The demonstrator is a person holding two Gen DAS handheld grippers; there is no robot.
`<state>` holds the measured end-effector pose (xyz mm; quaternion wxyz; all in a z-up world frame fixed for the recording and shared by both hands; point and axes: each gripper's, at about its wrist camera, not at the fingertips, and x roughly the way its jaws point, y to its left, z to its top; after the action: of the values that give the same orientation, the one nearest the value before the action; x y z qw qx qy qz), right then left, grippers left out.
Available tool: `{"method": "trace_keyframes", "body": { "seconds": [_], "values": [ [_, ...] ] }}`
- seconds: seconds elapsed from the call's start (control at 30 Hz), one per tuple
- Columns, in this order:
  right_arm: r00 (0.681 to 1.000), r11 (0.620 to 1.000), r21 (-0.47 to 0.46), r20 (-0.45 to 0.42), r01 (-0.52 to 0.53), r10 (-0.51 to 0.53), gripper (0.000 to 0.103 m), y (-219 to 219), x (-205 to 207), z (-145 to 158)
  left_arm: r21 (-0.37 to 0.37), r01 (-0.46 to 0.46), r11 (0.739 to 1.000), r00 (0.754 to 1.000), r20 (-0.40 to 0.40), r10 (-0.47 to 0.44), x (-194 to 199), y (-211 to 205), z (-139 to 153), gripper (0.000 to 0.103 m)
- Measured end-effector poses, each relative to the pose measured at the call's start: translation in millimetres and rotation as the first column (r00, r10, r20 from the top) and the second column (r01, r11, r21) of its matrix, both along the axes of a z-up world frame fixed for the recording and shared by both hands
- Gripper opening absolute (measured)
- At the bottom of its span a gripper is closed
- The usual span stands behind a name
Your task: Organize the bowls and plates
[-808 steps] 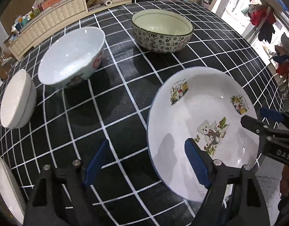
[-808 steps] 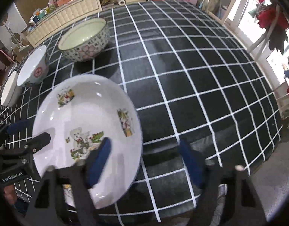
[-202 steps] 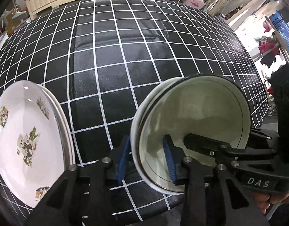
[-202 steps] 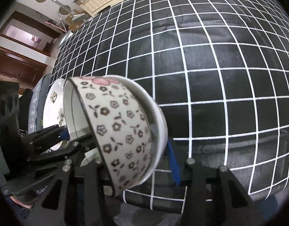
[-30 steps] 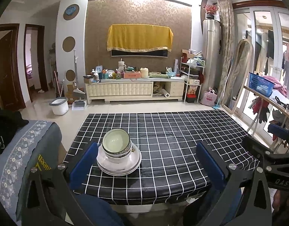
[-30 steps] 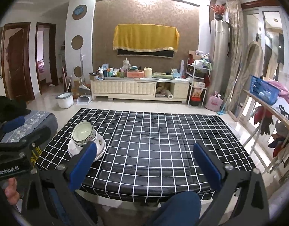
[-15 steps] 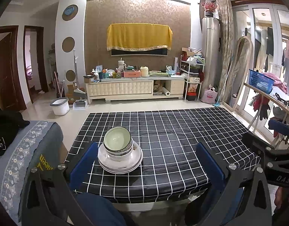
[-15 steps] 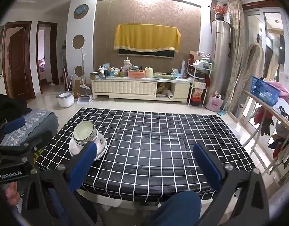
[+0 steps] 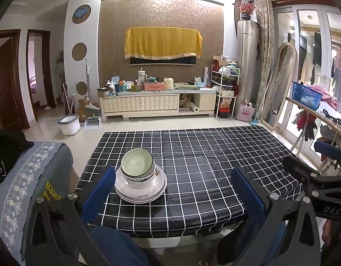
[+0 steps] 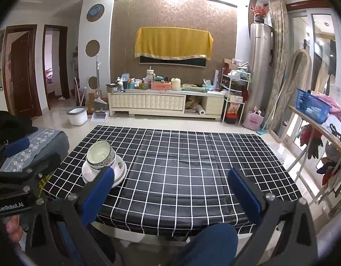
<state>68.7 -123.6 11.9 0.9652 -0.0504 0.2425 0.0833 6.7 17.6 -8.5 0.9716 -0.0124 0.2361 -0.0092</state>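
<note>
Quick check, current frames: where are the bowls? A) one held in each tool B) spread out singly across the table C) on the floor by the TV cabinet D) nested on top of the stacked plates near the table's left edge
D: the bowls sit nested on the stacked plates on the checkered table, and both the left tool and right tool are open and empty.

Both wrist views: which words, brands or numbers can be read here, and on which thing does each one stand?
"DAS": on the right gripper, seen from the left wrist view.
"GenRobot.AI": on the left gripper, seen from the right wrist view.
Yellow letters on the grey cushion: partly hidden, only "ueen" shows.
Labels on the items on the TV cabinet: too small to read.
Stacked bowls: patterns only, no text.
</note>
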Motion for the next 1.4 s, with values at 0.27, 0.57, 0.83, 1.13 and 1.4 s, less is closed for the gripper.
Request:
{"method": "trace_keyframes", "body": {
  "seconds": [0.27,0.57,0.83,1.13,1.4],
  "values": [
    [1.0,1.0,-0.001,0.0,-0.001,0.001,0.103,0.2,-0.4,-0.3,0.014,0.011,1.0,1.0,0.006,-0.011,-2.4,-4.4,1.2,0.103],
    [1.0,1.0,-0.005,-0.005,-0.011,0.011,0.103,-2.7,1.2,-2.8,0.016,0.004,1.0,1.0,0.01,-0.004,-2.9,-2.4,1.2,0.103],
    [1.0,1.0,-0.006,-0.009,-0.013,0.013,0.103,-2.0,-0.1,-3.0,0.018,0.005,1.0,1.0,0.004,-0.005,-3.0,-4.6,0.4,0.103],
    [1.0,1.0,-0.005,-0.01,-0.018,0.018,0.103,-3.2,-0.2,-3.6,0.018,0.0,1.0,1.0,-0.002,0.0,-4.5,-7.5,-2.1,0.103],
    [1.0,1.0,-0.001,-0.018,-0.023,0.023,0.103,-5.9,2.5,-3.8,0.011,0.003,1.0,1.0,-0.003,-0.003,-4.9,-8.7,-2.1,0.103]
  ]
}}
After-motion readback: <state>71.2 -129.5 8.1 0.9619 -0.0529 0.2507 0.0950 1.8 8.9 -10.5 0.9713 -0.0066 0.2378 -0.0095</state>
